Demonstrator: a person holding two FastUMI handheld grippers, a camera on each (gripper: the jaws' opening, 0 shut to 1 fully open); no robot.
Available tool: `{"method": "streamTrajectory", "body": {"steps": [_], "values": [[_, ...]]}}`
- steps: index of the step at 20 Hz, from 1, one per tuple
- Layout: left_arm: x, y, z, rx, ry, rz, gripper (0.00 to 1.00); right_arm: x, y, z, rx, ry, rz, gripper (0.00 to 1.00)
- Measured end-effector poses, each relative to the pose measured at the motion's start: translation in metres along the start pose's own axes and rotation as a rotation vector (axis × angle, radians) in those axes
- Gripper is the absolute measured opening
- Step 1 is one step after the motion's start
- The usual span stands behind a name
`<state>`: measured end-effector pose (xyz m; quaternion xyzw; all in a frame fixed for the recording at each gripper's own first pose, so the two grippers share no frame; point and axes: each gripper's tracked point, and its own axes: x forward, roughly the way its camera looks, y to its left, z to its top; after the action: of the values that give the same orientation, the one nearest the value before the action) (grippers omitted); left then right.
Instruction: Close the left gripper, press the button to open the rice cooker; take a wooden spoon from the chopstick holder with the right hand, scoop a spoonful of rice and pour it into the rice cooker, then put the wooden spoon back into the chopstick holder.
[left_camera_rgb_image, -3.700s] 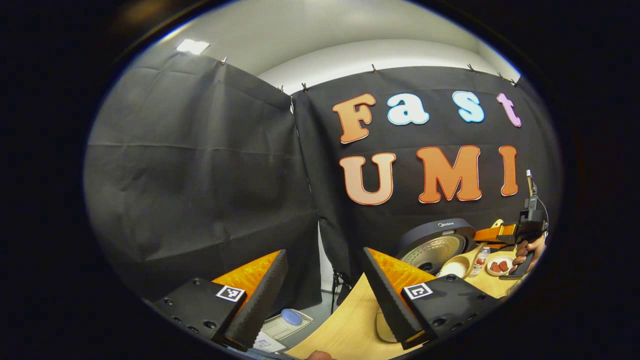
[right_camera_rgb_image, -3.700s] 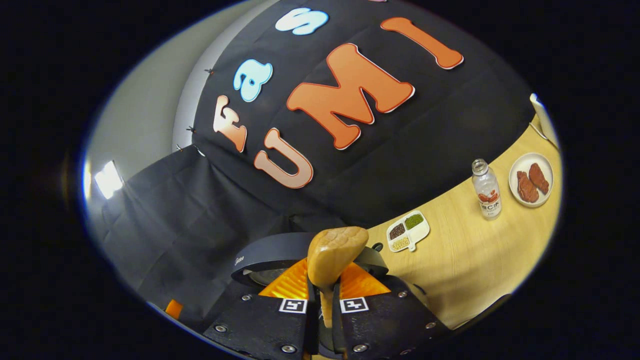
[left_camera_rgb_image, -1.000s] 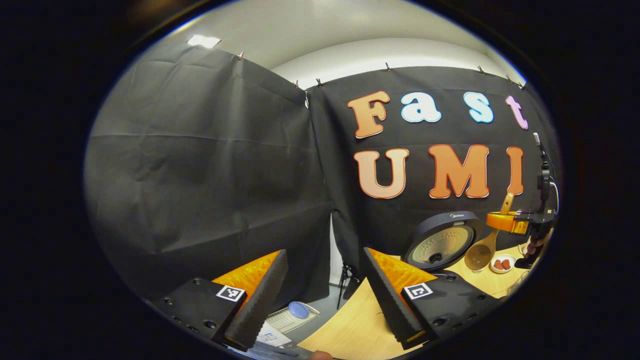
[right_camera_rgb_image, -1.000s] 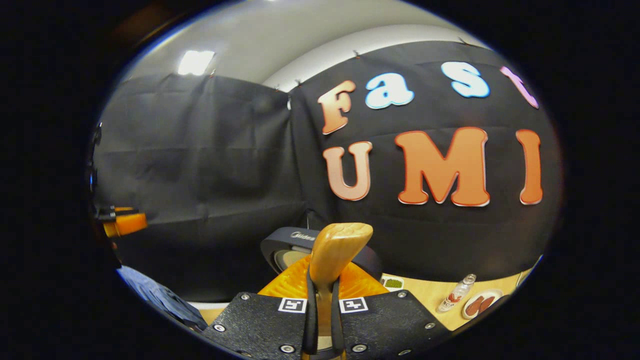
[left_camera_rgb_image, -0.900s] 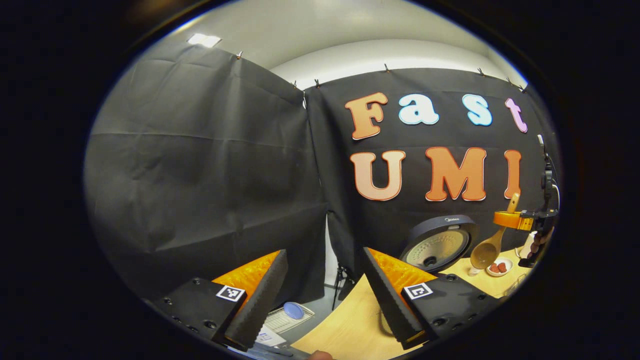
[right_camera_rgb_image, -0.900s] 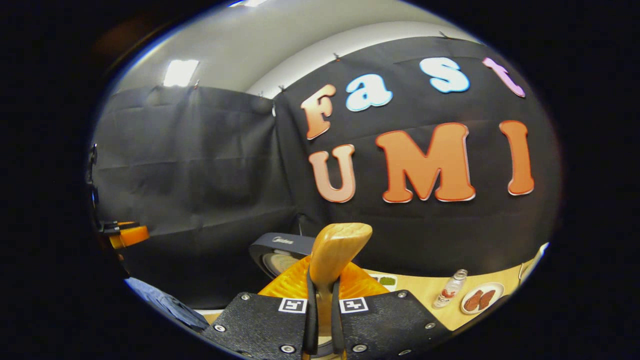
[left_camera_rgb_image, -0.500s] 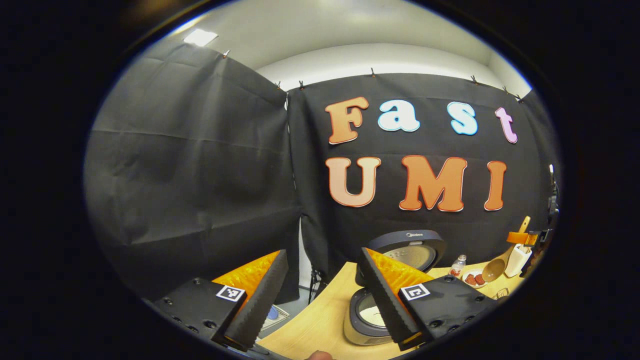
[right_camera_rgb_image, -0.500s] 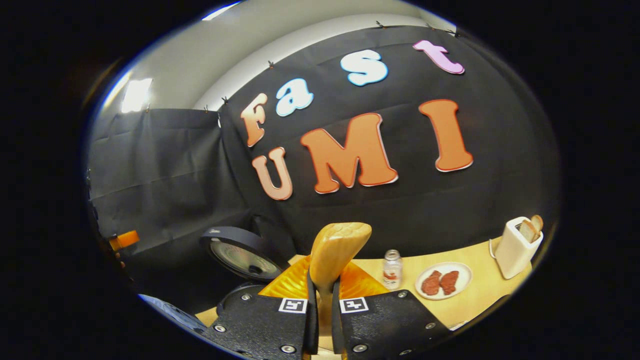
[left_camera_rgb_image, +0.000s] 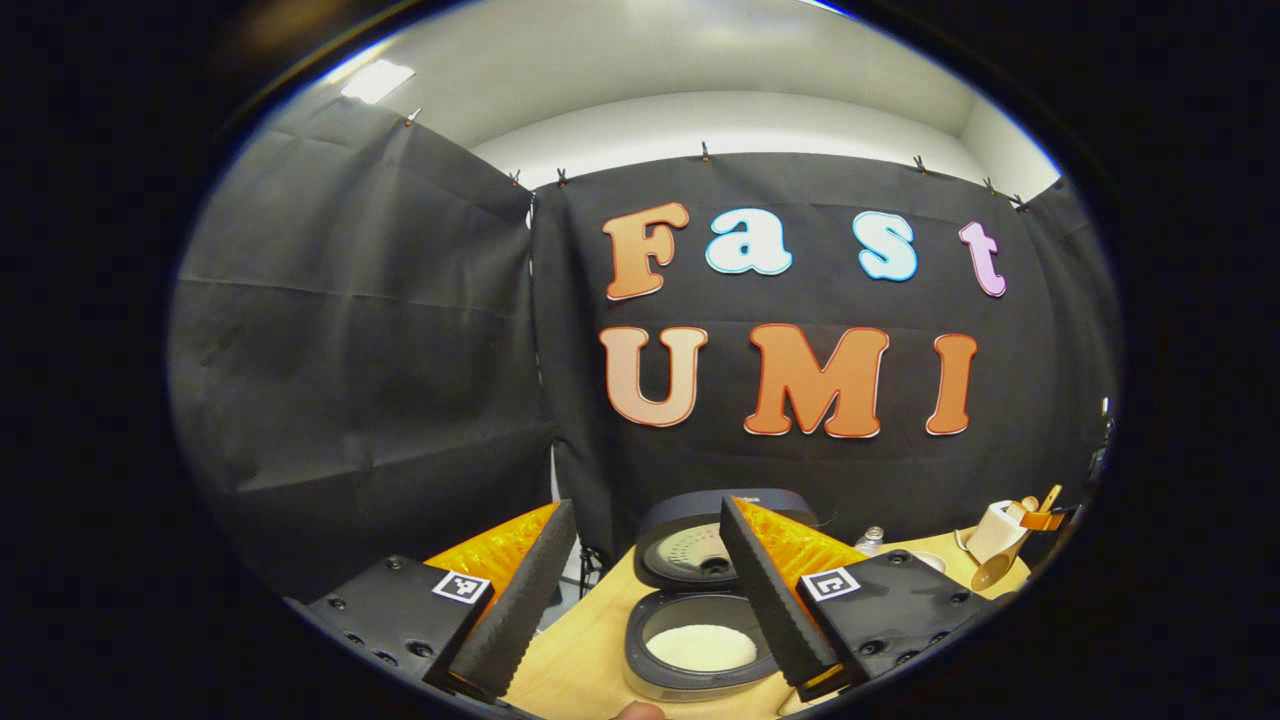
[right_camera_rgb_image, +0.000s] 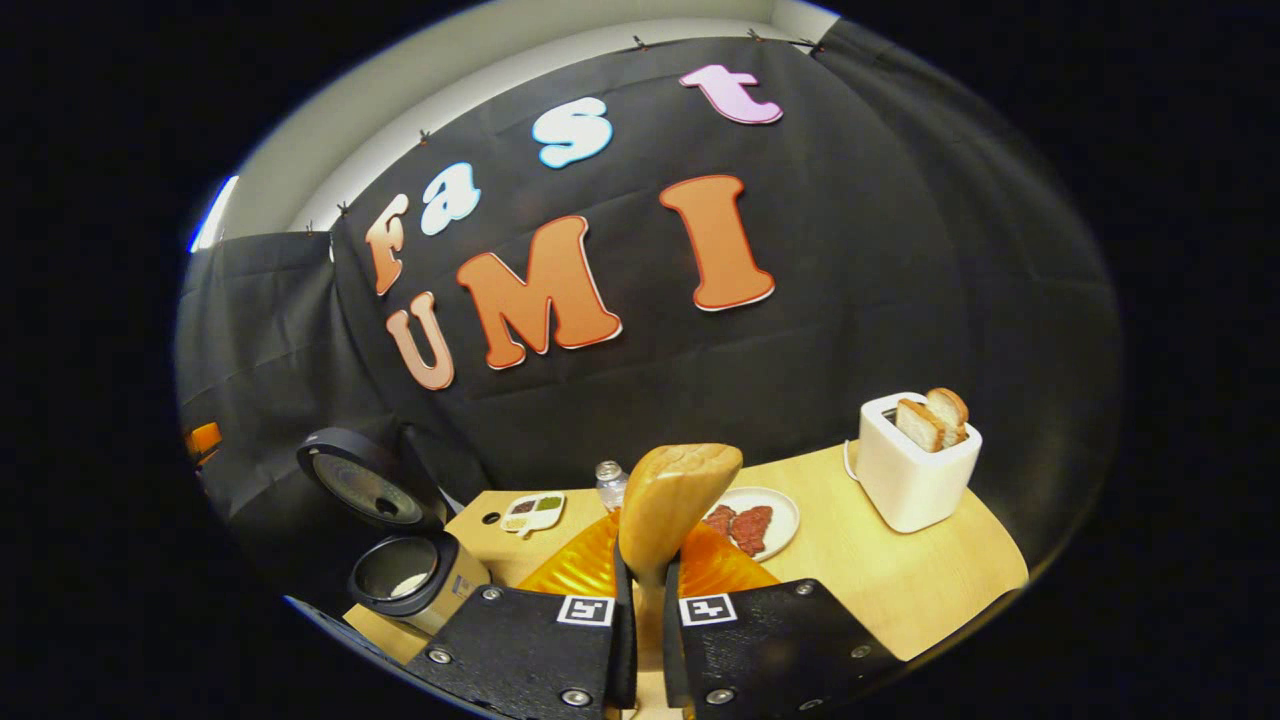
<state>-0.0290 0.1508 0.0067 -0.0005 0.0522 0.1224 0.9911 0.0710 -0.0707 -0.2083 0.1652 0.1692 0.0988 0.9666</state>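
Note:
The rice cooker (left_camera_rgb_image: 690, 650) stands open with white rice in its pot, its lid (left_camera_rgb_image: 700, 545) tipped up behind. It lies just beyond my left gripper (left_camera_rgb_image: 645, 505), which is open and holds nothing. My right gripper (right_camera_rgb_image: 645, 572) is shut on the handle of the wooden spoon (right_camera_rgb_image: 677, 495), whose bowl rises over the fingers. In the right gripper view the rice cooker (right_camera_rgb_image: 412, 577) sits low at the left. From the left gripper view the right gripper (left_camera_rgb_image: 1045, 520) shows small at the far right, with the wooden spoon (left_camera_rgb_image: 993, 572) hanging below it.
On the wooden table (right_camera_rgb_image: 900, 580) are a white toaster (right_camera_rgb_image: 915, 462) with bread slices, a plate of red meat (right_camera_rgb_image: 750, 522), a small bottle (right_camera_rgb_image: 608, 484) and a divided dish of beans (right_camera_rgb_image: 532, 512). The left gripper (right_camera_rgb_image: 205, 438) shows at the far left edge.
My right gripper has carried the spoon rightward, away from the cooker and nearer the toaster. The left gripper has turned right, bringing the open cooker between its fingers. Both grips are unchanged.

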Motion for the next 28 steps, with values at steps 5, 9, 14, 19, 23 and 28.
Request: {"method": "streamTrajectory", "body": {"steps": [5,9,14,19,23,28], "values": [[0.004,-0.04,0.0,-0.025,0.009,-0.054,1.0,-0.004,-0.037,-0.043,0.027,0.07,-0.053,0.1],[0.01,-0.061,-0.003,-0.005,0.025,-0.07,1.0,-0.003,-0.053,-0.081,0.058,0.118,-0.078,0.1],[0.03,-0.083,-0.006,0.04,0.043,-0.09,1.0,0.001,-0.07,-0.109,0.069,0.155,-0.125,0.1],[0.069,-0.087,-0.002,0.088,0.051,-0.057,1.0,-0.007,-0.074,-0.139,0.088,0.251,-0.164,0.15],[0.106,-0.097,0.029,0.134,0.021,-0.048,1.0,-0.02,-0.075,-0.149,0.095,0.319,-0.189,0.18],[0.15,-0.111,0.034,0.13,0.056,-0.069,0.98,-0.035,-0.08,-0.138,0.086,0.32,-0.232,0.26]]}}
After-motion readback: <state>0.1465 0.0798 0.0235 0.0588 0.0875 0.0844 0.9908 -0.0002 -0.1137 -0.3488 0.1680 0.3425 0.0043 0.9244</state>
